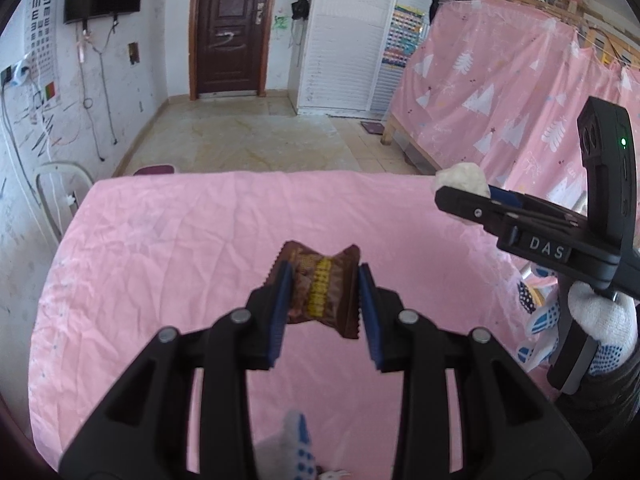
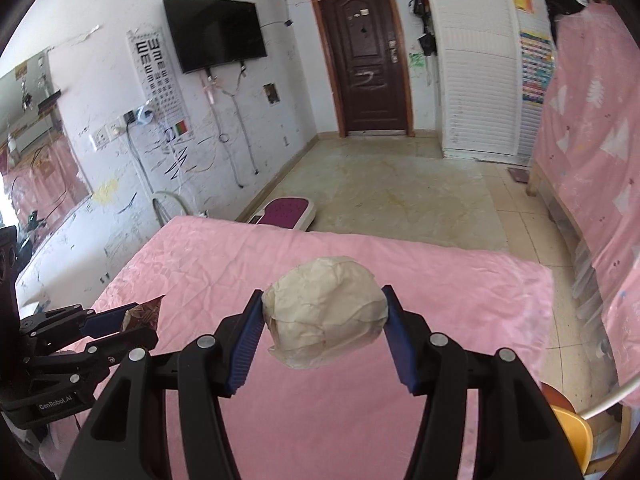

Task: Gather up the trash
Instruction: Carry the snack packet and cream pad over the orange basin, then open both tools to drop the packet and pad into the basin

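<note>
My left gripper [image 1: 323, 304] is shut on a brown snack wrapper [image 1: 320, 290] with yellow print, held above the pink table cloth [image 1: 160, 240]. My right gripper [image 2: 323, 328] is shut on a crumpled white paper ball [image 2: 326, 316], also held above the cloth [image 2: 460, 292]. In the left wrist view the right gripper [image 1: 452, 194] shows at the right edge with the paper ball [image 1: 462, 178] at its tip. In the right wrist view the left gripper [image 2: 120, 326] shows at the lower left with the wrapper [image 2: 144, 314].
A white chair [image 1: 60, 192] stands left of the table. A purple-topped scale [image 2: 288, 212] lies on the floor beyond the far edge. A pink curtained bed frame [image 1: 500, 92] stands at the right. An orange stool [image 2: 572, 432] sits at the lower right.
</note>
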The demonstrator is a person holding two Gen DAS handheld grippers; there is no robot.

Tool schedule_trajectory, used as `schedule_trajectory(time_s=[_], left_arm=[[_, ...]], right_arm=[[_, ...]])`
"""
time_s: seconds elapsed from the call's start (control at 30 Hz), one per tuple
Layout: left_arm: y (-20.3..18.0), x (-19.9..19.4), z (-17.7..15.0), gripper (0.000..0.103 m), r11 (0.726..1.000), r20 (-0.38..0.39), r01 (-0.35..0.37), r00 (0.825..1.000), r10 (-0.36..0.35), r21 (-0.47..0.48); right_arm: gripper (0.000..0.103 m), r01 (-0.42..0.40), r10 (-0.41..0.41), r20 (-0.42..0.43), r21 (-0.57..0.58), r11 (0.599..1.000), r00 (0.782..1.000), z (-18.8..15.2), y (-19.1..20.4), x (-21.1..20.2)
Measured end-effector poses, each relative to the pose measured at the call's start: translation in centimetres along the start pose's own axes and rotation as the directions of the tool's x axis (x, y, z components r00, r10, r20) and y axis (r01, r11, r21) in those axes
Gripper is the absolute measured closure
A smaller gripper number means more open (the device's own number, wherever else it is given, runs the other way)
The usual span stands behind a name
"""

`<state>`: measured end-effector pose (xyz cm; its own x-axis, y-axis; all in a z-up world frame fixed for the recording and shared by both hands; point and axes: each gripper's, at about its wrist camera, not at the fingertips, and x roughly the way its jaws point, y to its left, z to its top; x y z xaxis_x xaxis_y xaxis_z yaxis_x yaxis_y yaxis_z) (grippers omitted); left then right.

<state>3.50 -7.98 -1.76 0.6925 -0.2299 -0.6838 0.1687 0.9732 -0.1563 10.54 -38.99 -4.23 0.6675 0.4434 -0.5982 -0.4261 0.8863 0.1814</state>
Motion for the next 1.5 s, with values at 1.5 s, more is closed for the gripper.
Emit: schedule_trajectory(time_s=[1.5], left_arm=[[-28.2, 9.7, 0.8, 0.071, 0.895, -0.161, 0.389, 0.919, -0.36, 0.22]], right_arm=[[0.053, 0.232, -0.249, -0.005, 0.376, 0.897, 0.969, -19.0, -22.4, -13.1]])
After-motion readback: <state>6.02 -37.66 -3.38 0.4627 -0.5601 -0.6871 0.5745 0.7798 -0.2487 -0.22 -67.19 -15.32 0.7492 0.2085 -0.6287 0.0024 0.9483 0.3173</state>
